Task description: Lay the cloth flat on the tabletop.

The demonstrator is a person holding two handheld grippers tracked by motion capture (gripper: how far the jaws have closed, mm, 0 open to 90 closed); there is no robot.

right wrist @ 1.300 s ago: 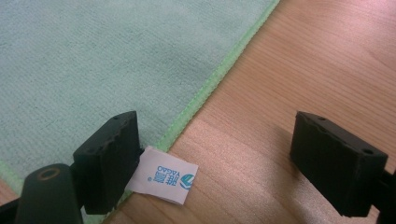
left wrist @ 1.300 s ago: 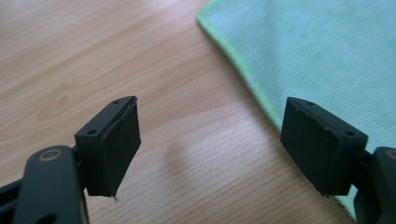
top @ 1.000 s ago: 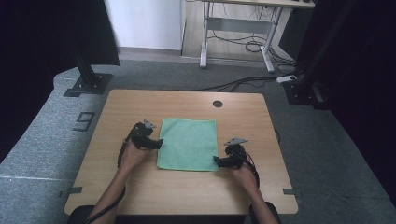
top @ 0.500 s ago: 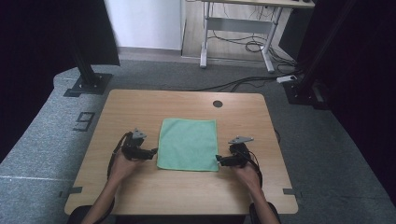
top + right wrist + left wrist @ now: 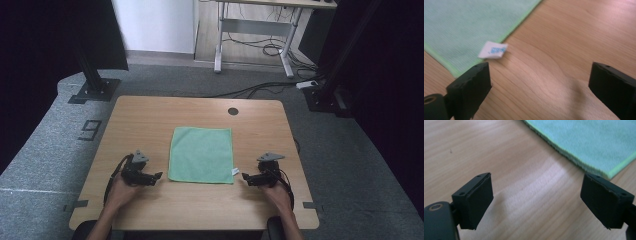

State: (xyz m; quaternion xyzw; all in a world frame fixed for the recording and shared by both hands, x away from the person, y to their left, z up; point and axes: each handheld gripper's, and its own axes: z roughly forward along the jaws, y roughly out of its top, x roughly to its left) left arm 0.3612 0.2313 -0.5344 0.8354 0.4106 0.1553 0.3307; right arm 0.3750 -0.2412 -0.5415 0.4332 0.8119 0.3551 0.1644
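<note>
A green square cloth [image 5: 202, 154] lies flat in the middle of the wooden table [image 5: 150, 115]. A small white label [image 5: 234, 172] sticks out at its near right corner. My left gripper [image 5: 157, 176] rests low just left of the cloth's near left corner, open, with only bare wood between its jaws [image 5: 536, 187]; the cloth's edge [image 5: 594, 142] lies ahead of them. My right gripper [image 5: 245, 176] sits just right of the near right corner, open and holding nothing [image 5: 539, 77]; its jaws have just been opening. The label [image 5: 493, 49] and the cloth [image 5: 469, 22] lie ahead to its left.
A round cable hole [image 5: 233, 111] is in the table's far side. Black stand feet [image 5: 92, 90] and a desk frame with cables [image 5: 255, 45] stand on the grey floor beyond the table. Bare wood surrounds the cloth on all sides.
Both hands drew back toward the table's near edge. The left gripper went from the cloth's left edge to beside its near left corner. The right gripper shifted slightly right and nearer.
</note>
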